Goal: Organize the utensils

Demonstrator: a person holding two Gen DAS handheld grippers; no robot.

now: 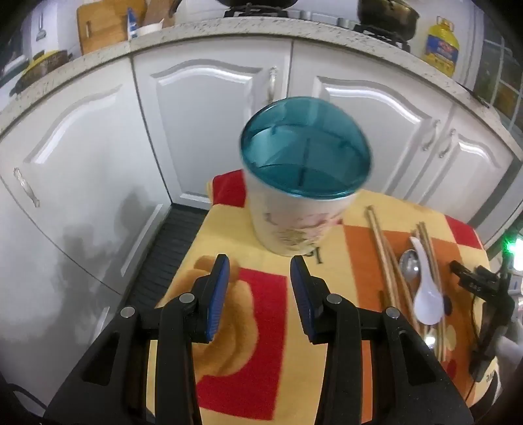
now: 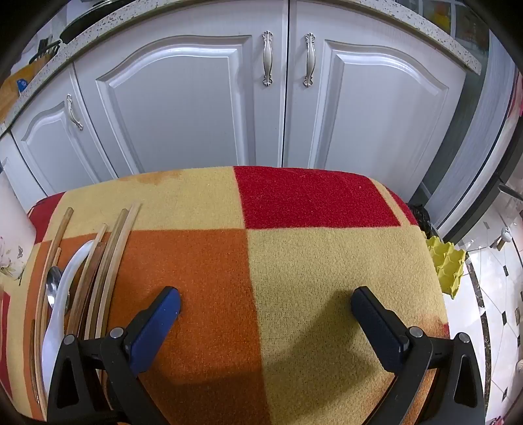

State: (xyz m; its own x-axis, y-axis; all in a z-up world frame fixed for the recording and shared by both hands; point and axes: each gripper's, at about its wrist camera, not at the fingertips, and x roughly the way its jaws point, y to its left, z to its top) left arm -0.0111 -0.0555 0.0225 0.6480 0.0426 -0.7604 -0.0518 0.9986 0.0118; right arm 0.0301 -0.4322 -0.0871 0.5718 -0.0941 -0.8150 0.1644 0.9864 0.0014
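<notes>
A white flowered utensil holder [image 1: 294,222] with a teal divided top [image 1: 305,150] stands on the checked cloth, just beyond my left gripper [image 1: 260,264]. That gripper is open with nothing between its blue pads. To the right lie several wooden chopsticks [image 1: 382,248], a white ceramic spoon [image 1: 426,294] and a metal spoon [image 1: 410,264]. My right gripper [image 2: 266,297] is spread wide open above bare cloth and points steeply down. The chopsticks [image 2: 114,248], white spoon [image 2: 65,287] and metal spoon [image 2: 52,284] lie left of its left finger. The holder's wall [image 2: 13,229] shows at the left edge.
The red, orange and yellow checked cloth [image 2: 327,261] covers a small table in front of white cabinet doors [image 2: 196,98]. A yellow egg carton [image 2: 446,264] lies on the floor past the table's right edge. A speckled counter [image 1: 228,26] with pots runs above.
</notes>
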